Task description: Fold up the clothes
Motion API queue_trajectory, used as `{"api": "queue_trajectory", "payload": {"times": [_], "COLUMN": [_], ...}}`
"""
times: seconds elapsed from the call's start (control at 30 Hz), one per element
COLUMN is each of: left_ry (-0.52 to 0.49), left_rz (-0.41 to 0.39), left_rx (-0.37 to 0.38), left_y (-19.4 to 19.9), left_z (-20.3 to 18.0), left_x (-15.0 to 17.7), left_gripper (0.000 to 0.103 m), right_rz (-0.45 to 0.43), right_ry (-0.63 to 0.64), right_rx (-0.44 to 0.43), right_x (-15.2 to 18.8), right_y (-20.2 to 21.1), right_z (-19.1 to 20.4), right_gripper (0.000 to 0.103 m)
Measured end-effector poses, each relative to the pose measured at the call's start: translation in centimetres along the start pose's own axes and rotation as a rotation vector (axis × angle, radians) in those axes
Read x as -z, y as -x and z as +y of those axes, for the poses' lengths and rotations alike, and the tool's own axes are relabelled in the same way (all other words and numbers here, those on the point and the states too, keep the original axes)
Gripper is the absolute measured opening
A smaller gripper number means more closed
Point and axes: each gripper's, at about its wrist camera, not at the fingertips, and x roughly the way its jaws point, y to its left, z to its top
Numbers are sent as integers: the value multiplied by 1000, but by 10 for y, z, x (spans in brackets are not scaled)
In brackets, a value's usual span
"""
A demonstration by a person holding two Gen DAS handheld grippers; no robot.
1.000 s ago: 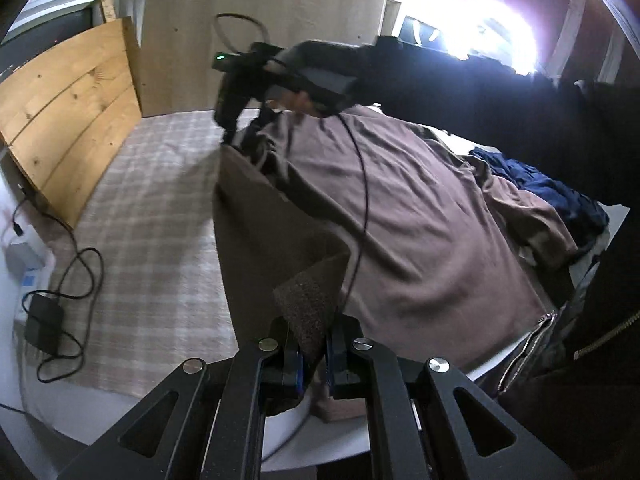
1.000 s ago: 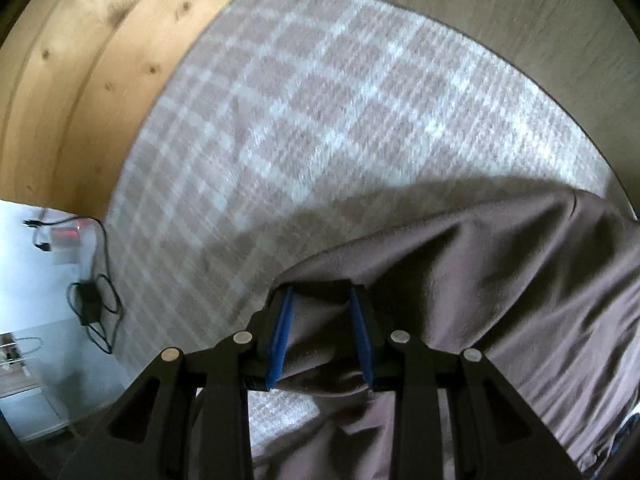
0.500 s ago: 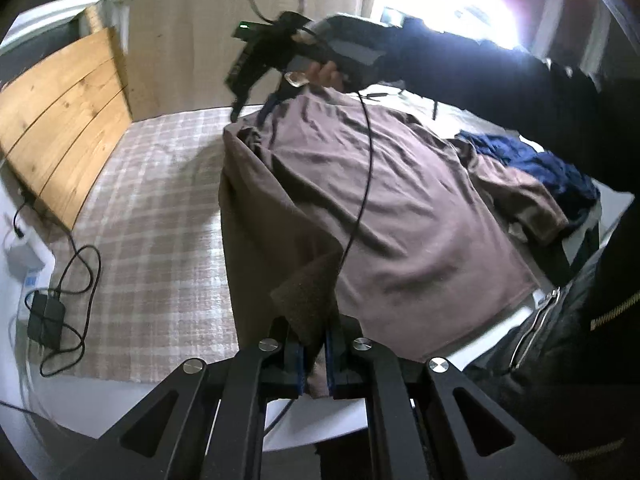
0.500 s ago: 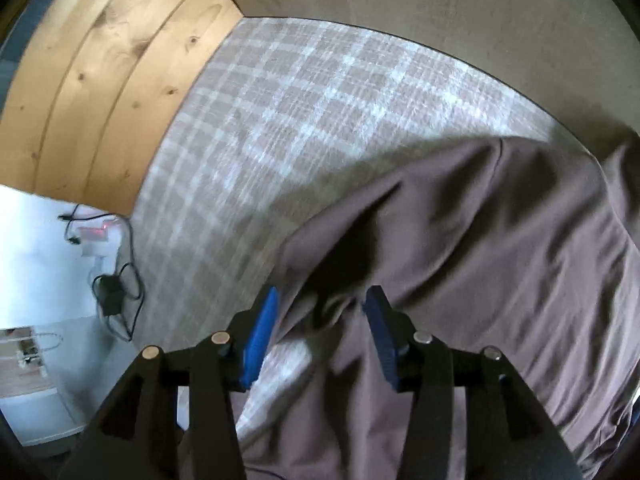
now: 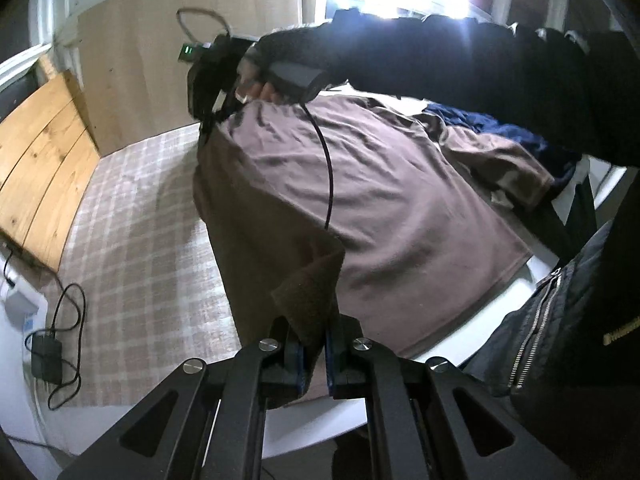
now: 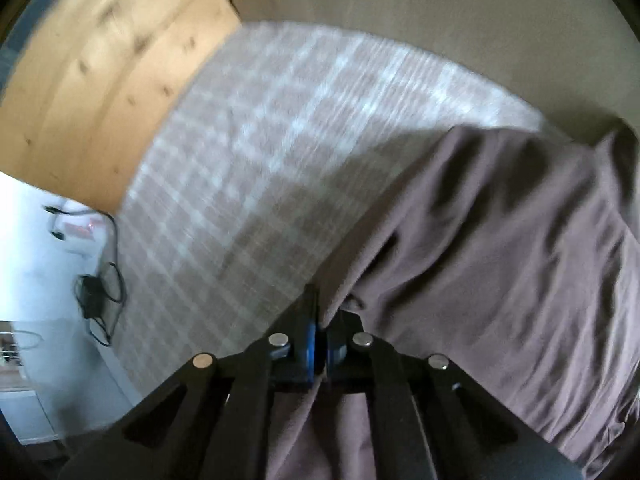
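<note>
A brown long-sleeved shirt (image 5: 380,208) lies spread over the plaid cover, its left side lifted in a fold. My left gripper (image 5: 314,344) is shut on a ribbed edge of it at the near side. At the far corner, my right gripper (image 5: 204,128), held by a gloved hand (image 5: 280,68), pinches the shirt's edge. In the right wrist view the right gripper (image 6: 320,332) is shut, with the edge of the brown shirt (image 6: 500,260) caught between its blue pads. That view is blurred by motion.
A plaid cover (image 5: 140,240) stretches left of the shirt up to a wooden board (image 5: 36,168). A charger with cables (image 5: 46,354) lies at the left on white. A blue garment (image 5: 500,132) is bunched at the far right. A black zipped jacket (image 5: 560,340) fills the near right.
The right gripper opened, let the cloth go, then shut again on the shirt's edge. Both grippers have shifted and the lifted left side of the shirt stands higher.
</note>
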Motion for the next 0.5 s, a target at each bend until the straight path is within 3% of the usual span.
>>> {"api": "queue_trajectory", "payload": {"times": [0.13, 0.23, 0.27, 0.37, 0.4, 0.5], "left_ry": [17, 53, 71, 148, 173, 225], "left_rz": [99, 203, 196, 159, 146, 126], "left_rx": [46, 52, 64, 77, 81, 70], "left_y": [-44, -58, -48, -6, 14, 47], "left_z": [-7, -4, -1, 11, 17, 38], "left_x": [8, 23, 28, 45, 54, 66], "left_gripper": [11, 12, 12, 16, 19, 22], "right_rz": [-66, 55, 77, 16, -4, -55], "right_ry": [-54, -41, -38, -12, -16, -87], "right_rx": [15, 173, 205, 211, 184, -65], "right_x": [14, 29, 38, 77, 92, 147], "right_y": [23, 13, 17, 64, 81, 133], "right_z": [-39, -55, -59, -68, -71, -82], "right_gripper": [4, 24, 25, 25, 25, 29]}}
